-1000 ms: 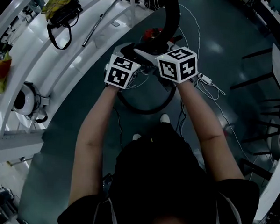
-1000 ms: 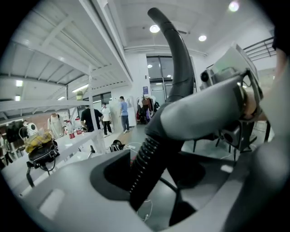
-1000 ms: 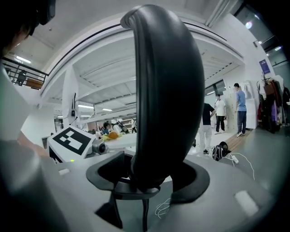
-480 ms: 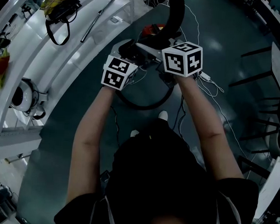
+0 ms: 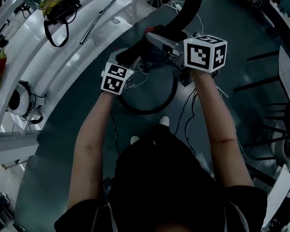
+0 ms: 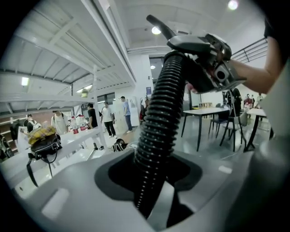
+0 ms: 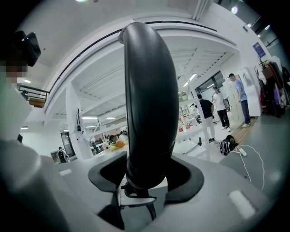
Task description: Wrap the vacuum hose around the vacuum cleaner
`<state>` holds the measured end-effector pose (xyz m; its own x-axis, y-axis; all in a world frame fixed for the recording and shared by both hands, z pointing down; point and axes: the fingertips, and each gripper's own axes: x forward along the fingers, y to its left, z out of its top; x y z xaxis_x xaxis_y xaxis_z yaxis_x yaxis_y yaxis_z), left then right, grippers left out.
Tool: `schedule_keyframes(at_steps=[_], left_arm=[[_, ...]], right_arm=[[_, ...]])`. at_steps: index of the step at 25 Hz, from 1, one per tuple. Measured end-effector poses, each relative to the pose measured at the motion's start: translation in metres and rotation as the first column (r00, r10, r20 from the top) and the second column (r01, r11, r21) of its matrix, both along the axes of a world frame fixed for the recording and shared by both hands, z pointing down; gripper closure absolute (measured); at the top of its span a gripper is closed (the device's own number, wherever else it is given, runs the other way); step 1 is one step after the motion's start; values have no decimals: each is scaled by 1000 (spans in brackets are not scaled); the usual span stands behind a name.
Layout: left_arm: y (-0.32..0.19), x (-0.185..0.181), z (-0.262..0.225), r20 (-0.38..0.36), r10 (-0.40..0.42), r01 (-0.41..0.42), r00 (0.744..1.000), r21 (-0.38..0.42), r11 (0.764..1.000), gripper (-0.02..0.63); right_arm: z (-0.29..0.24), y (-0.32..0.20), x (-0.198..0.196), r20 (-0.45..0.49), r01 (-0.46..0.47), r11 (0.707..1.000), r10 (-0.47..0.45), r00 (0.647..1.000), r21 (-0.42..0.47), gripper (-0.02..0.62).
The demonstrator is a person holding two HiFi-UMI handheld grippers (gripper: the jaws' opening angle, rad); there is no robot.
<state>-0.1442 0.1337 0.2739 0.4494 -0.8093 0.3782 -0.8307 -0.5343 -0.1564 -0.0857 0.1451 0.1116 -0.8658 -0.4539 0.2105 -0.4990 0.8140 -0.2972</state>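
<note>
Fingers having just been closing, the left gripper point(image 6: 149, 204) pinches the ribbed hose point(image 6: 158, 113) at 11 o'clock and the right gripper point(image 7: 141, 192) pinches its smooth end point(image 7: 149, 104) at 1 o'clock, probably to steer a loop.

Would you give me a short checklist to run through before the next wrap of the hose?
1. Left gripper on ribbed hose: ok, jaws just closed further onto it.
2. Right gripper on smooth tube: ok, tube sits between jaws that have just been closing.
3. Hose loop unkinked: ok in the head view.
4. Shoe clear of that loop: cannot tell, it is very close.
</note>
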Motion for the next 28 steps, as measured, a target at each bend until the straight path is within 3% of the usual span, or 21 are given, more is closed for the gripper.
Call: schedule_keyframes(at_steps=[3,8,13,18,21,24,28], left_arm=[[-7,4,2,20,15,-15,1000,-24,1000,420],[-22,2,-3,89,-24,29,996,-55,998,419],[-40,8,-3,140,-42,51,989,-64,997,419],[-57,10,-3,151,-96,109,984,-79,991,425],[-69,6,-2,177,-113,131,978,-92,987,431],[-76,4,0,204,-109,133,973,-108,985,436],[-80,15,4,220,-71,102,973,-131,986,436]], right_arm=[[11,-11,11,-23,-20,1000,19,1000,-7,337],[31,-34,36,-52,-82,995,79,996,-48,286],[59,-53,59,-169,-129,991,124,978,-20,213],[83,-61,75,-266,-172,985,170,949,14,218],[87,-61,76,-261,-165,986,167,951,32,270],[79,-63,76,-263,-157,982,181,948,109,291],[71,-74,74,-298,-125,973,180,937,193,264]])
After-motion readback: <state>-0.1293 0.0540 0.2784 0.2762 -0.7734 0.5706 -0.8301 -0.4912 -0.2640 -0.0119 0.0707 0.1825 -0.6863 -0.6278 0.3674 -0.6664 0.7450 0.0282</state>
